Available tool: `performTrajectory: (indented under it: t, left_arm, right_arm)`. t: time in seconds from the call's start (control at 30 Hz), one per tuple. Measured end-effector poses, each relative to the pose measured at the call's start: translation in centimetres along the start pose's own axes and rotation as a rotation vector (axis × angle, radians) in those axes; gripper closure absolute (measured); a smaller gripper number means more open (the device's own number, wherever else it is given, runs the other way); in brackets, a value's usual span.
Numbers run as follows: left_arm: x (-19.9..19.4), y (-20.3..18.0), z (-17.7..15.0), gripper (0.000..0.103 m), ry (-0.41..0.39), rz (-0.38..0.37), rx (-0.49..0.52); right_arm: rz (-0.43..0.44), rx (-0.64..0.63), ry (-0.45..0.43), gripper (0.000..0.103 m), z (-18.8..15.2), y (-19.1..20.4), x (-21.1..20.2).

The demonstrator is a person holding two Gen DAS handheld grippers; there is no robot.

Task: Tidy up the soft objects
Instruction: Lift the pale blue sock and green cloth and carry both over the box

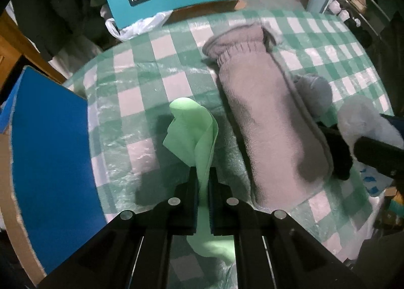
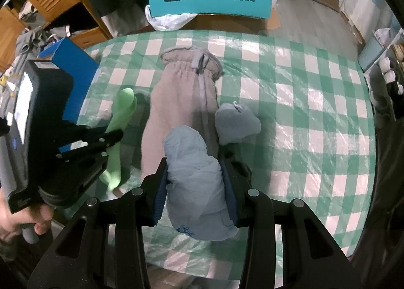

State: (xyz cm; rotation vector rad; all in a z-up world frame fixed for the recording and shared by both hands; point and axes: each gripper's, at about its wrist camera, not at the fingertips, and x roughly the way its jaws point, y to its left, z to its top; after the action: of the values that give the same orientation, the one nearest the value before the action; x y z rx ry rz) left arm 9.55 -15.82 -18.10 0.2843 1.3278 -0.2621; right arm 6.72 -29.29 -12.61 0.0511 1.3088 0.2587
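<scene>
**Both claws loaded, nothing sorted yet**

You're mid-task: the big grey fleece roll [image 1: 267, 122] lies along the checked table [image 2: 315, 112], untouched, with the small grey-blue bundle [image 2: 237, 123] touching its side. Your right gripper [image 2: 195, 183] pinches a pale blue wrapped bundle [image 2: 197, 175] above the near edge; your left gripper [image 1: 202, 175] is pressed together on the thin green cloth [image 1: 194, 130], held just beside the blue box [image 1: 50, 162]. Nothing looks put away yet. Only the left view shows the box face; only the right shows your hand [image 2: 15, 223] gripping the handle.
</scene>
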Motion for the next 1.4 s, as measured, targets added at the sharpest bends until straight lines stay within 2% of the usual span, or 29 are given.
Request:
performTrajectory:
  t: [1.0, 1.4]
  left_arm:
    - [-10.5, 3.4, -1.7, 0.097, -0.162, 0.036, -0.028]
    - [-12.8, 4.2, -2.5, 0.097, -0.201, 0.041, -0.027]
  right_arm:
    - [0.008, -0.094, -0.108, 0.064, 1.3, 5.0, -6.2]
    - [0.019, -0.13, -0.127, 0.064, 1.7, 7.1, -7.6]
